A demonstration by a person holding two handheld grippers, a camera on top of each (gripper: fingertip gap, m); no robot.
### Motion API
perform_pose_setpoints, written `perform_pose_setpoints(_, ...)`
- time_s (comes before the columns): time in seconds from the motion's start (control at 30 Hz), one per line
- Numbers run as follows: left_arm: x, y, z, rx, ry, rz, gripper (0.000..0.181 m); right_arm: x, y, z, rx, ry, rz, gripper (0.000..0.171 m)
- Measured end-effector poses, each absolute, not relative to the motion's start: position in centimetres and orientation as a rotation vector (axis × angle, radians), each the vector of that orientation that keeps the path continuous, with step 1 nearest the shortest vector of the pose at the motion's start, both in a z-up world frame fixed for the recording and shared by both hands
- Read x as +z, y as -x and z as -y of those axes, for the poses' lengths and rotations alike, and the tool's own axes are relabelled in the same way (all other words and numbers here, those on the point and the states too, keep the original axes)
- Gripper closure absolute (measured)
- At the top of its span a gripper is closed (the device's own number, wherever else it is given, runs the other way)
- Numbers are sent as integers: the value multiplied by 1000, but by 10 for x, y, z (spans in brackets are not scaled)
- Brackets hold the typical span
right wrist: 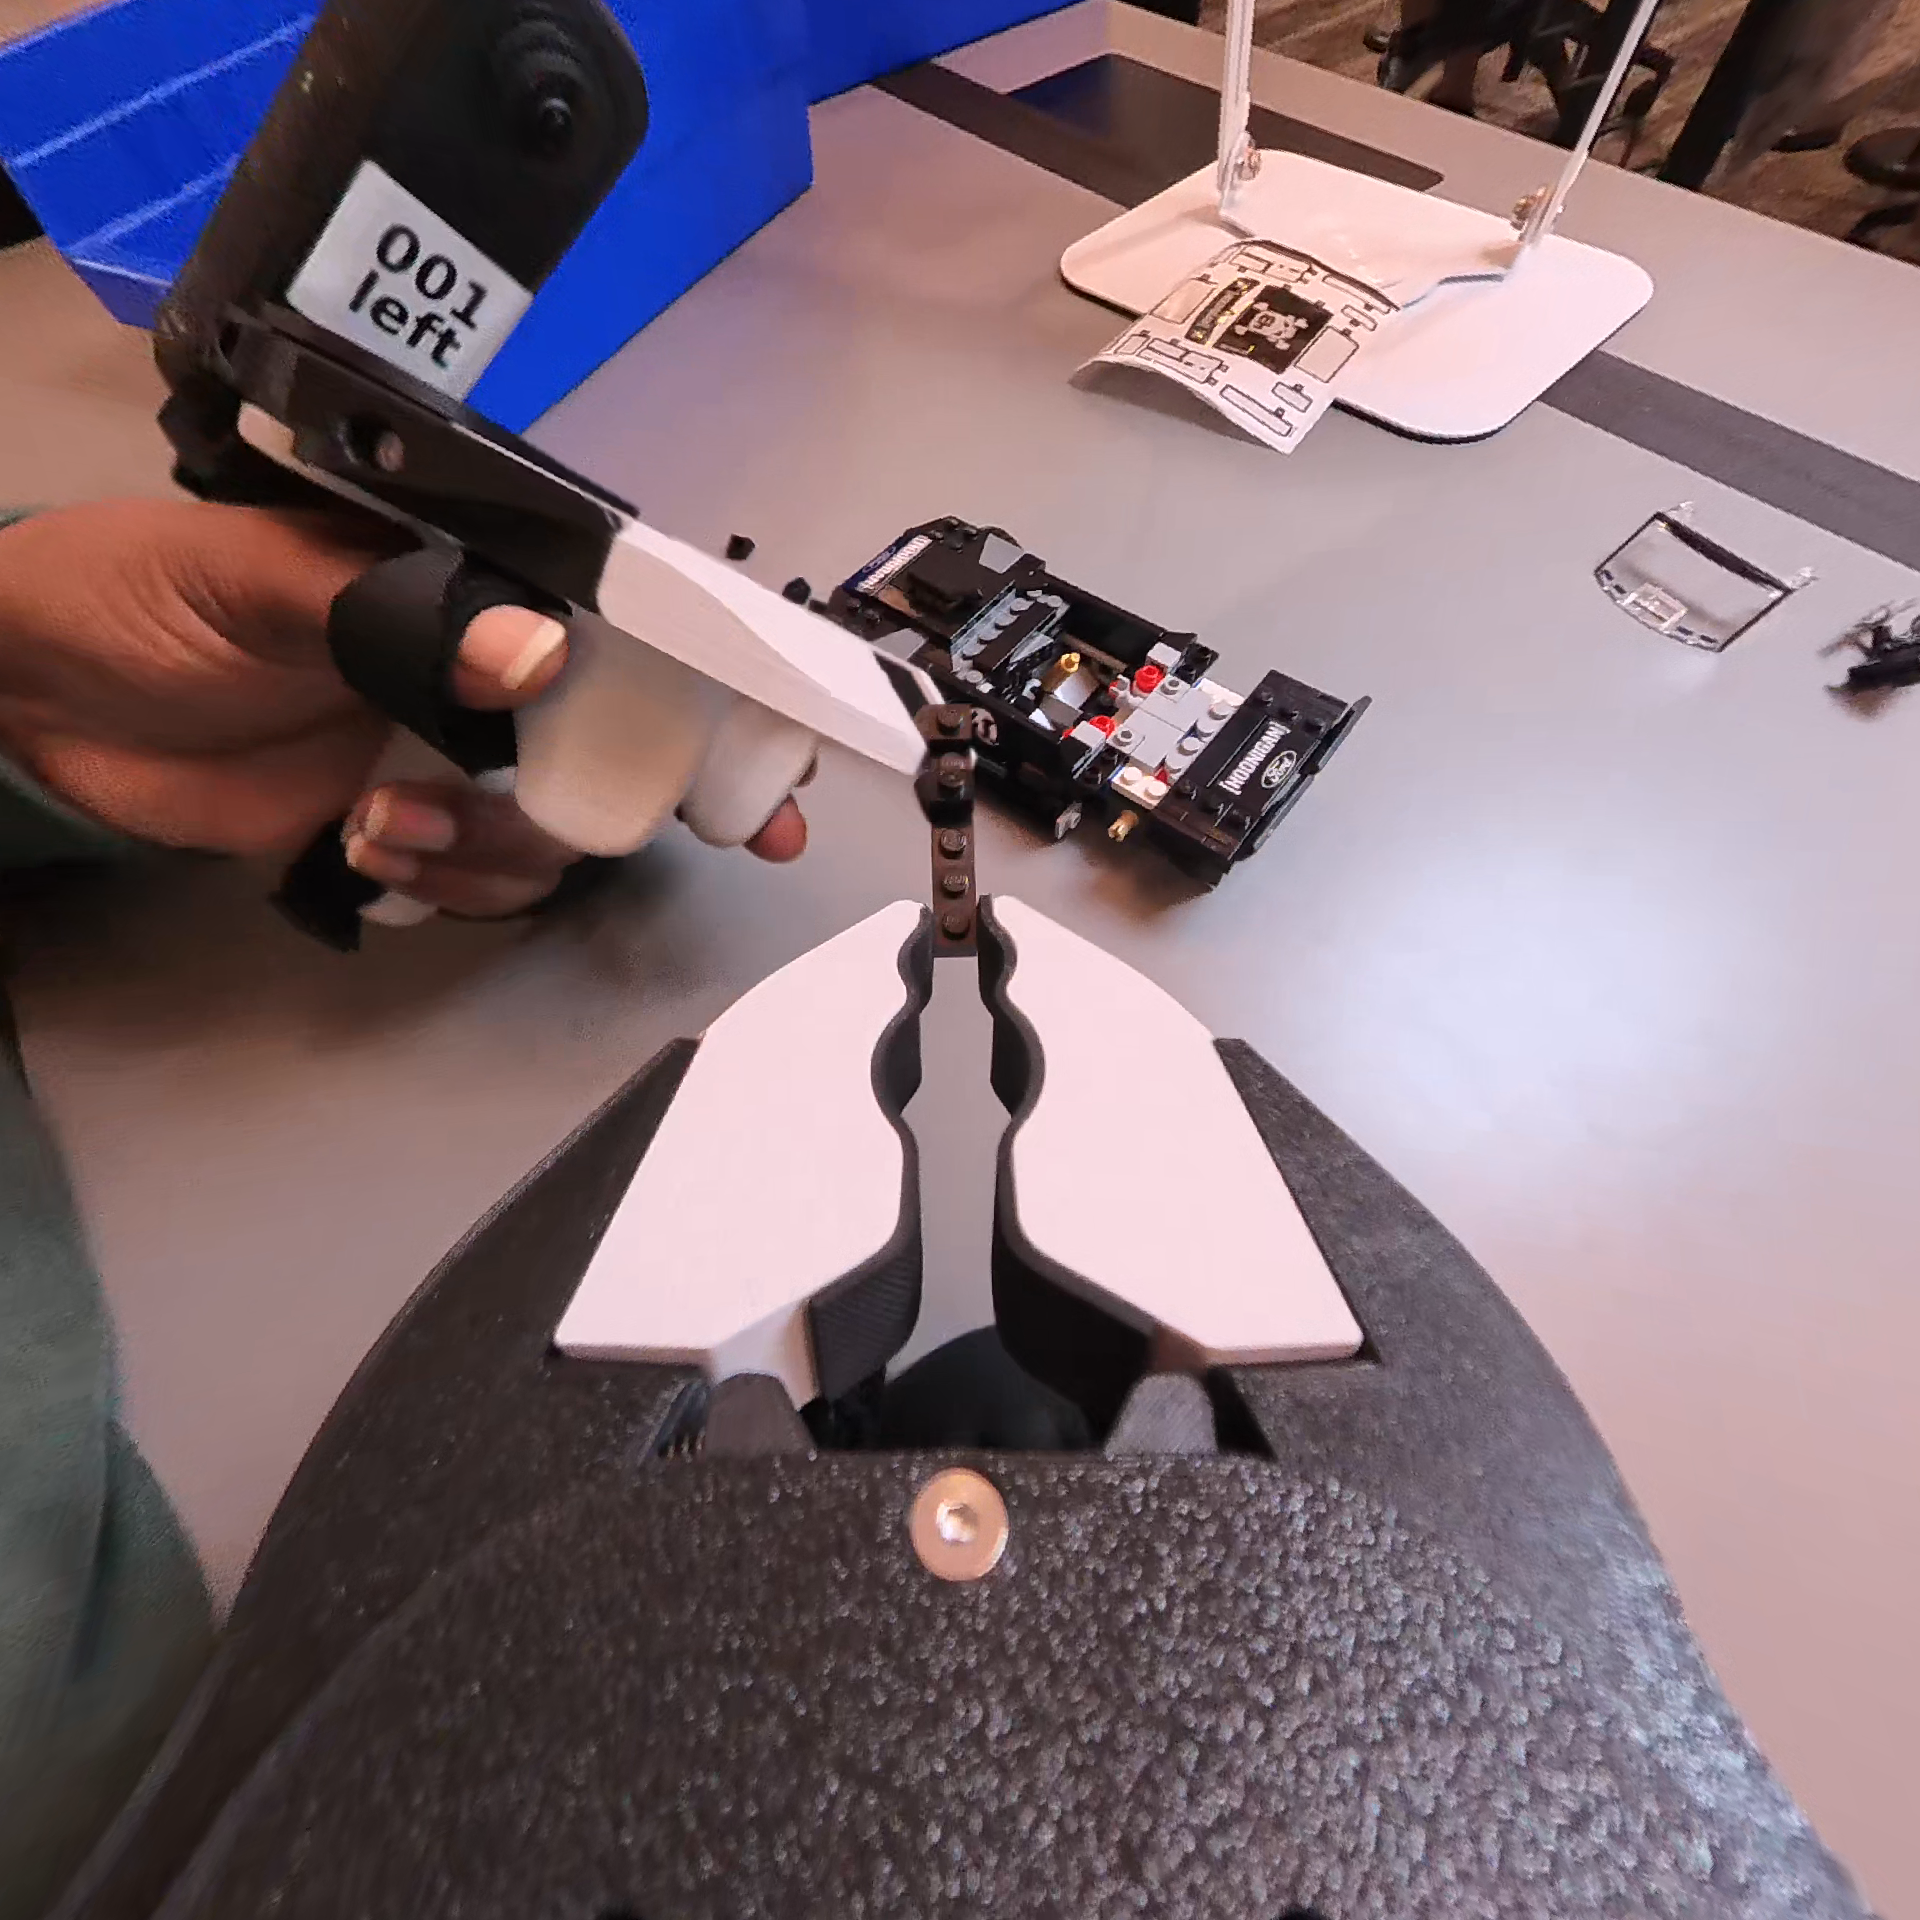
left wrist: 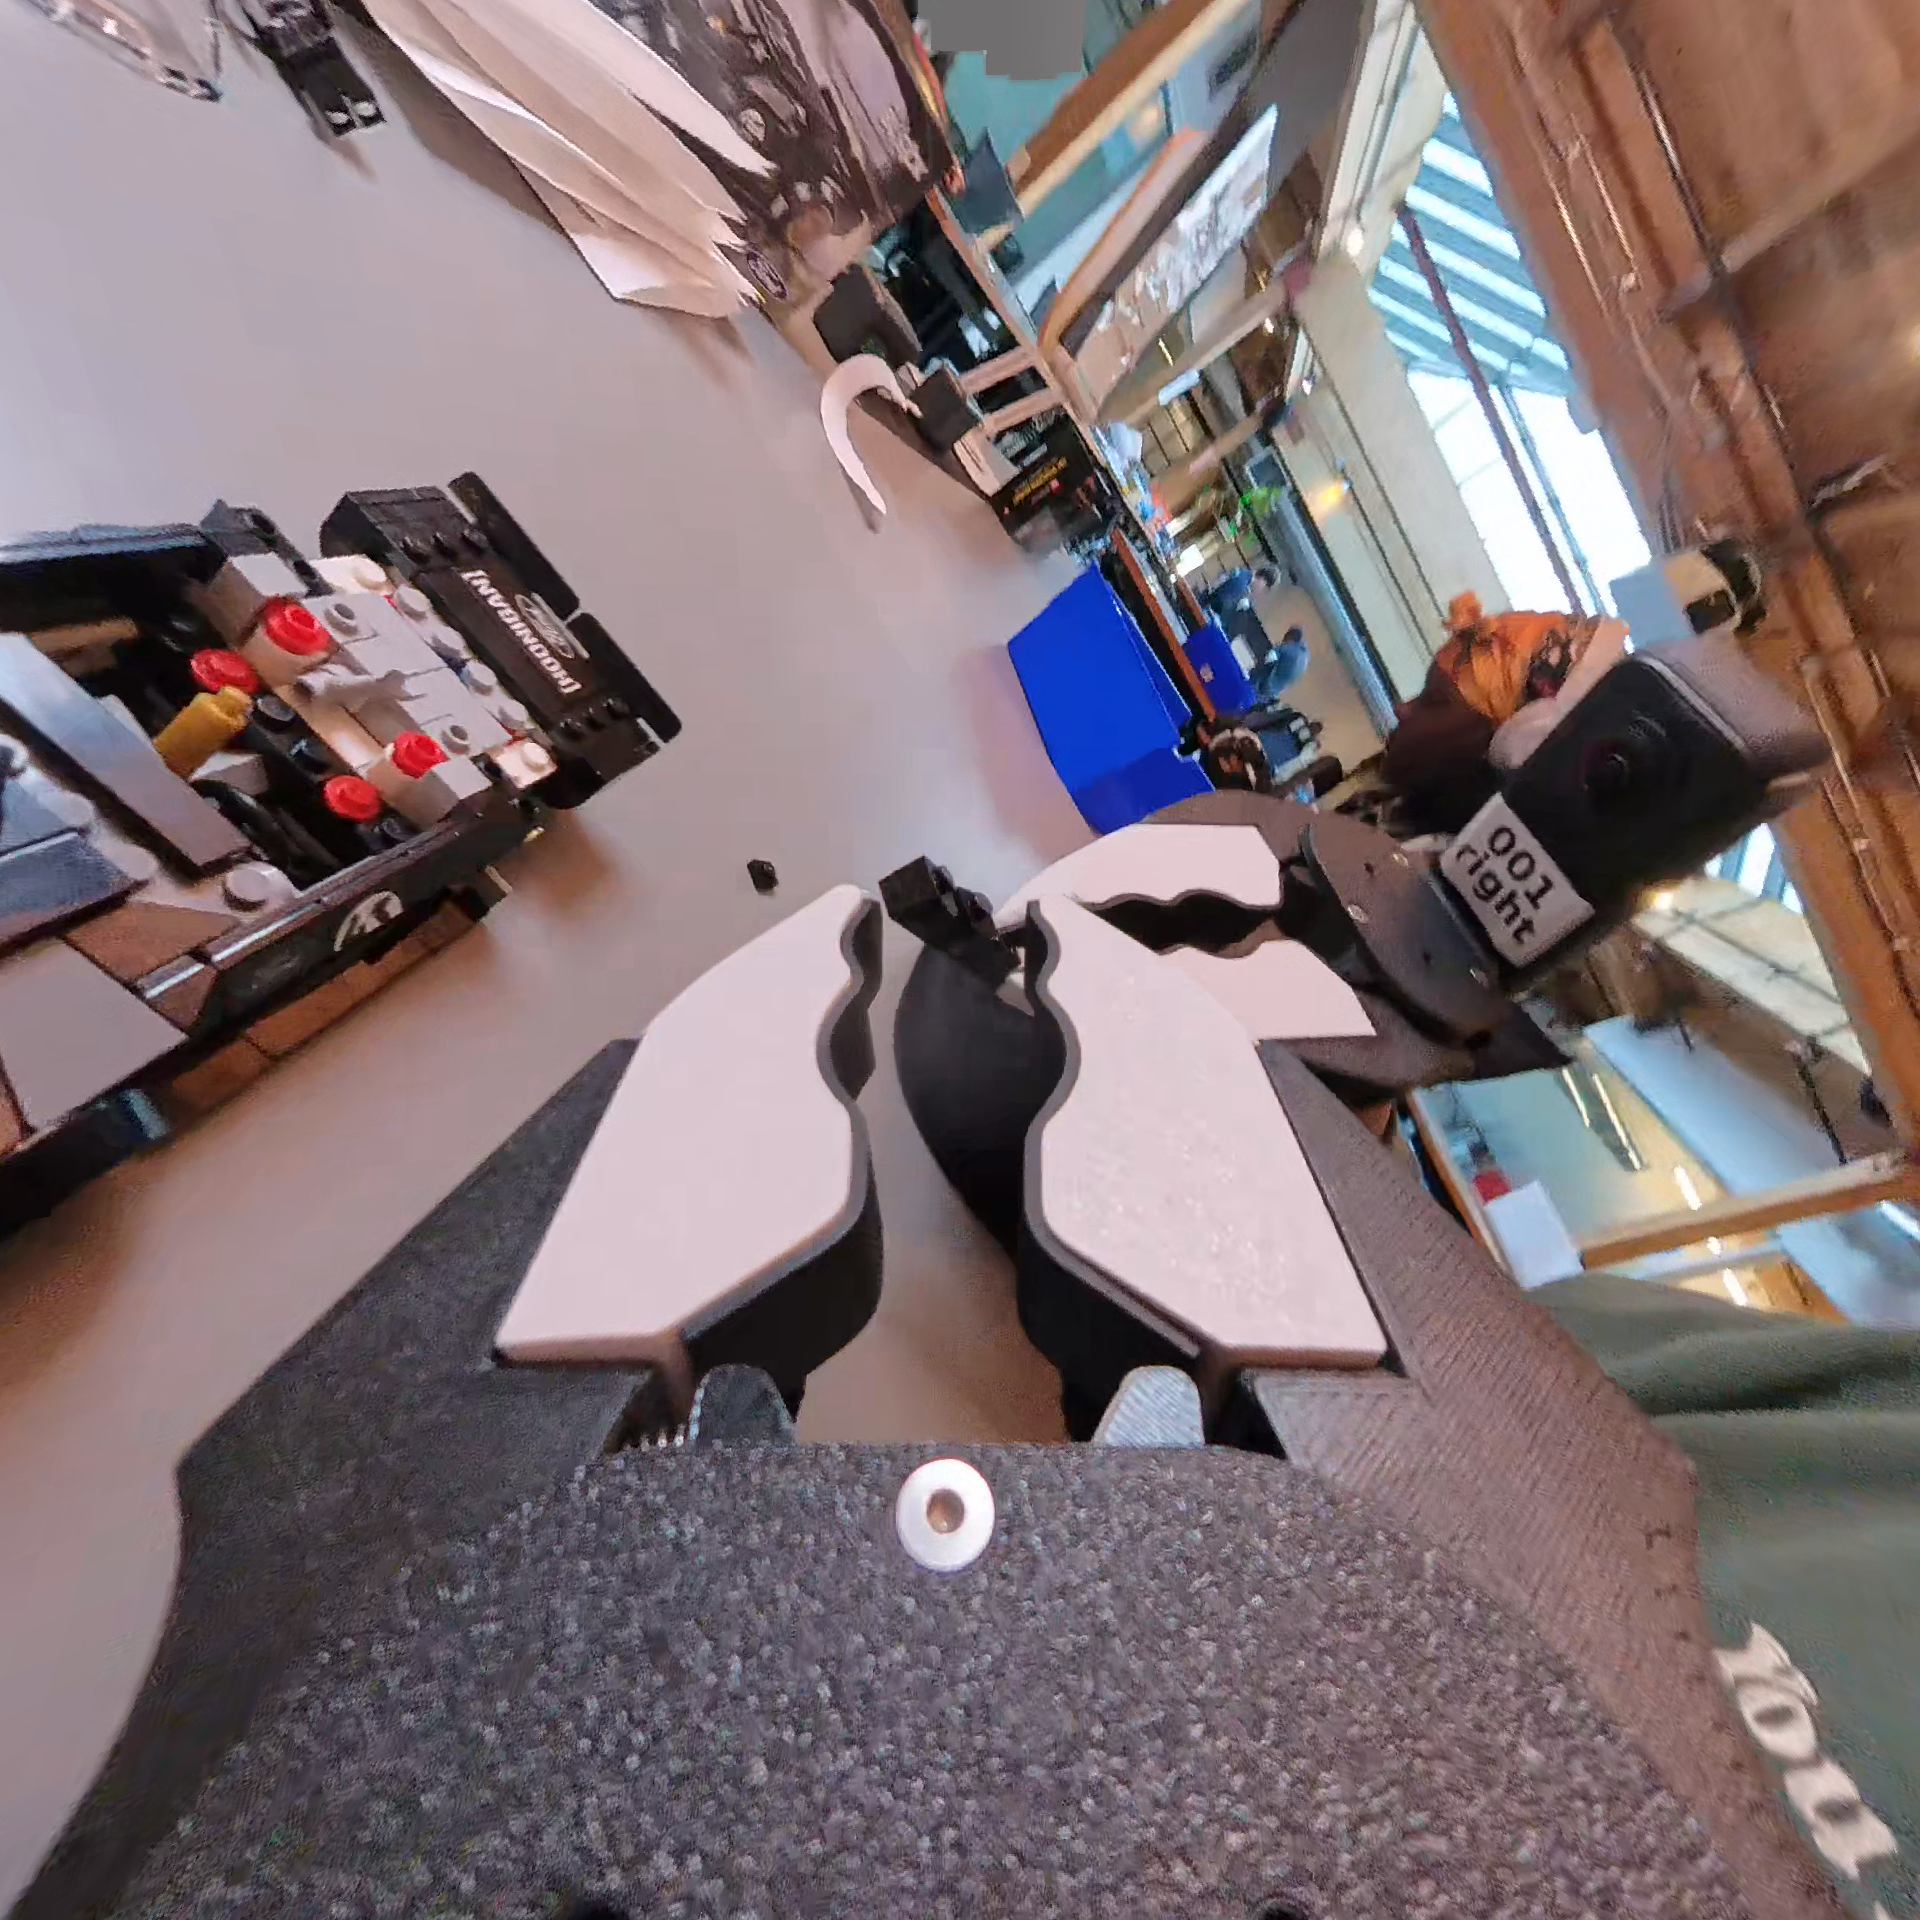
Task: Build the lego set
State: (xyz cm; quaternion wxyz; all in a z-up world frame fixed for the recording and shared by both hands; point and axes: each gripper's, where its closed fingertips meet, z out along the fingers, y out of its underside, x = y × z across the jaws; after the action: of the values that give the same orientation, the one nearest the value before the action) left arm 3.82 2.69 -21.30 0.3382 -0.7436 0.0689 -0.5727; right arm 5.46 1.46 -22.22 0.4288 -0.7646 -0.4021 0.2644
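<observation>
A white label with dark print is sitting below the camera on the right gripper. A like label is sitting below the camera on the left gripper. The lego car on the surface is carrying a black tile with white lettering and an oval emblem at one end; its side is showing a small white emblem. A sticker sheet with printed outlines is lying against a white stand. Pale lettering is showing on a green sleeve, partly cut off by the picture edge.
</observation>
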Motion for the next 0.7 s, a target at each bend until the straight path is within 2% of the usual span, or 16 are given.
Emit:
perform_pose_setpoints(0.4,-217,-16,-51,-1437,1891,104,163,-221,-23,-37,603,1892,1068,163)
perform_pose_setpoints(0.7,-214,-12,-52,-1462,1854,86,166,-222,-16,-40,569,1867,1107,163)
